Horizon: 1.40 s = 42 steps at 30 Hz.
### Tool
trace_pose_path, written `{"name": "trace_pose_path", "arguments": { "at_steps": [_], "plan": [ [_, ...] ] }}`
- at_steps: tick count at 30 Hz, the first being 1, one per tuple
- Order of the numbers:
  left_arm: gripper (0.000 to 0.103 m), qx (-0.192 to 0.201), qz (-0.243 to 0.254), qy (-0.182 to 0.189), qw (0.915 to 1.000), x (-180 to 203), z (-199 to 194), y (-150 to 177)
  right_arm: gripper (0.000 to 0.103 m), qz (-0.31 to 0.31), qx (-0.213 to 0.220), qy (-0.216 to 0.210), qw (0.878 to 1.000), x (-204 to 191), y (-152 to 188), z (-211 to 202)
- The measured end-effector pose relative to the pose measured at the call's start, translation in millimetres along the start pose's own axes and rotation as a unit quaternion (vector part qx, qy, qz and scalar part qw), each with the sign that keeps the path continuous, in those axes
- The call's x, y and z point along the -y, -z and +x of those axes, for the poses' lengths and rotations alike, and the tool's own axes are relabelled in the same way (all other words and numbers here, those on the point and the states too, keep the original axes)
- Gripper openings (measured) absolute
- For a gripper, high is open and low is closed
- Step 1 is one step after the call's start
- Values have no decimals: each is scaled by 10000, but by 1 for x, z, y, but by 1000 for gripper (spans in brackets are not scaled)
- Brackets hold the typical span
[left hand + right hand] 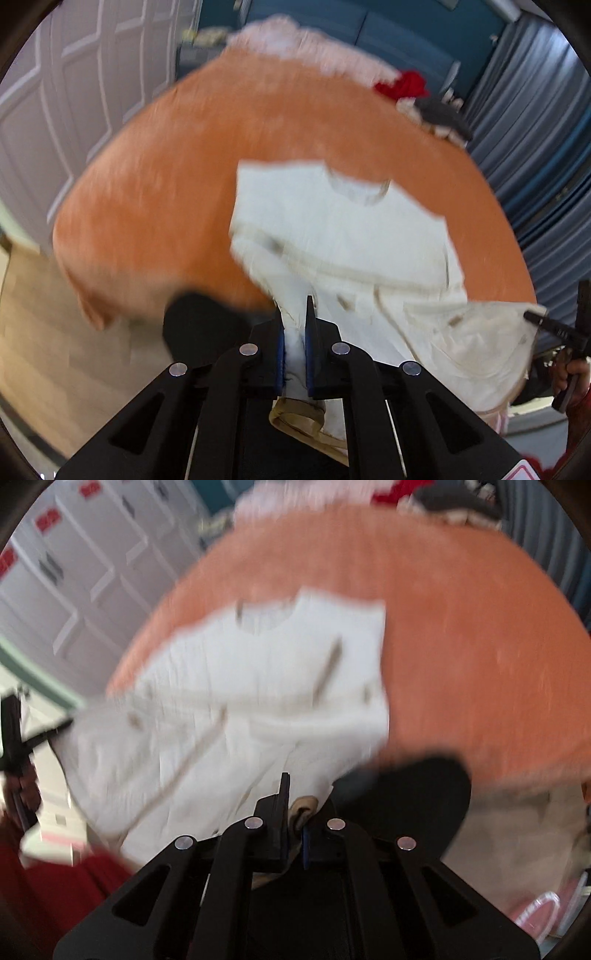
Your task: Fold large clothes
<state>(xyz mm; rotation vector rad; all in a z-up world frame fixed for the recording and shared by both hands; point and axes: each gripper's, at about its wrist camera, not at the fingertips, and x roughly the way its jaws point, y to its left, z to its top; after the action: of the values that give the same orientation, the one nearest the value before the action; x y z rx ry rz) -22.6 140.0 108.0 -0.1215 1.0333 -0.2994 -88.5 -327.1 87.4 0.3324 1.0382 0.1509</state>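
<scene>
Both views motion-blurred. Orange-covered counter (177, 184) fills mid-frame. At its far edge, top of the left wrist view: pale pink cloth heap (295, 40), red garment (404, 85), dark grey item (441, 112) on something patterned. White panelled doors (62, 92) at upper left, blue-grey curtain (535, 140) at right. A black rounded object (201, 326), too blurred to identify, sits at the counter's near edge just left of the left tongs (295, 332).

White T-shirt (340, 236) lies collar-away on the counter, centre frame; its near hem is lifted off the surface.

Left tongs: closed down on a bunched fold of the shirt's hem, cloth pinched between the blue pads.

Right tongs (293, 812): nearly closed, gripping a beige-edged fold of the same shirt (258, 686); they also appear at the right edge of the left view (554, 326), held in a hand (570, 373).
</scene>
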Motion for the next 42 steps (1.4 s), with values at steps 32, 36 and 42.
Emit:
{"name": "trace_pose_path", "arguments": {
  "at_steps": [32, 36, 42],
  "plan": [
    [72, 1544, -307, -555, 9860, -50, 96, -149, 58, 1081, 1798, -94, 9777, 48, -125, 100],
    [72, 1431, -236, -746, 9866, -53, 94, -159, 62, 820, 1649, 244, 9826, 43, -121, 113],
    [75, 394, -259, -493, 9977, -50, 172, -153, 63, 868, 1229, 444, 9876, 52, -125, 161]
  ]
}}
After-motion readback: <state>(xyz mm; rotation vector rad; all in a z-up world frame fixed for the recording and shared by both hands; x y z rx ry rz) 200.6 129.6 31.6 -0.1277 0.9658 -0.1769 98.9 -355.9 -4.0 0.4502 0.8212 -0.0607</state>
